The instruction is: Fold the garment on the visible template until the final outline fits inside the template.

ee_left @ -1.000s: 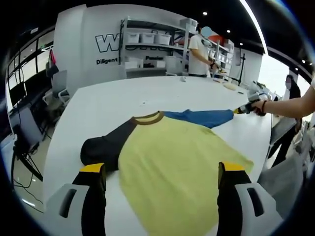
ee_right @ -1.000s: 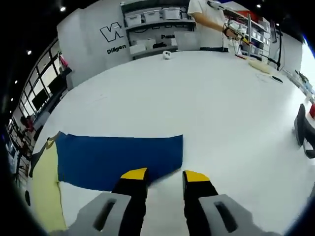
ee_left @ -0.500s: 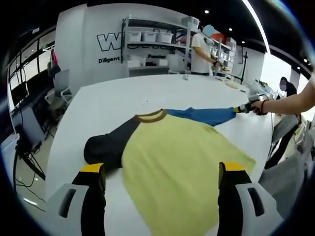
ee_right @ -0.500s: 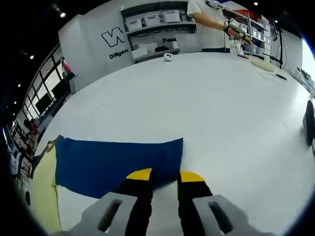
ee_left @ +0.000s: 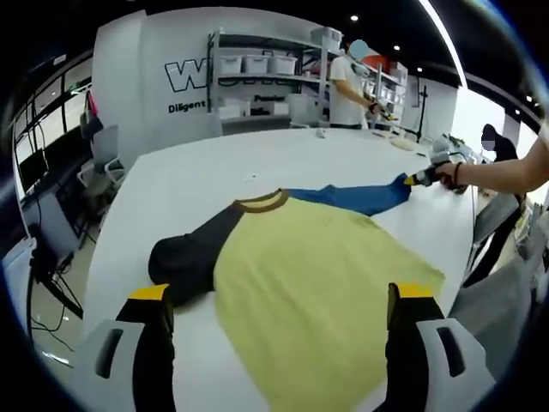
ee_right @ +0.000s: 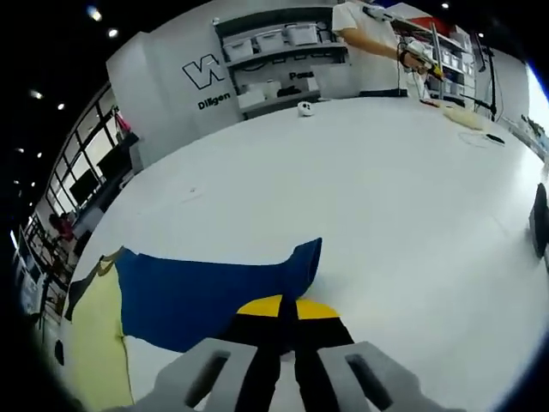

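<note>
a soft shirt [ee_left: 309,275] with a yellow body, black sleeve [ee_left: 189,257] and blue sleeve [ee_right: 214,287] lies flat on the smooth white surface [ee_right: 386,197]. the right tool [ee_right: 287,306] is clenched on the blue sleeve's cuff, lifting it. the left tool [ee_left: 279,296] hovers released above the hem.

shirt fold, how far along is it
Barely begun. Done: the yellow shirt lies spread flat on the white table, with no fold in the body. In hand: the right tool is shut on the blue sleeve at its cuff, which is lifted. The left tool hangs open over the shirt. Left: both sleeves, including the black sleeve, then the body.
</note>
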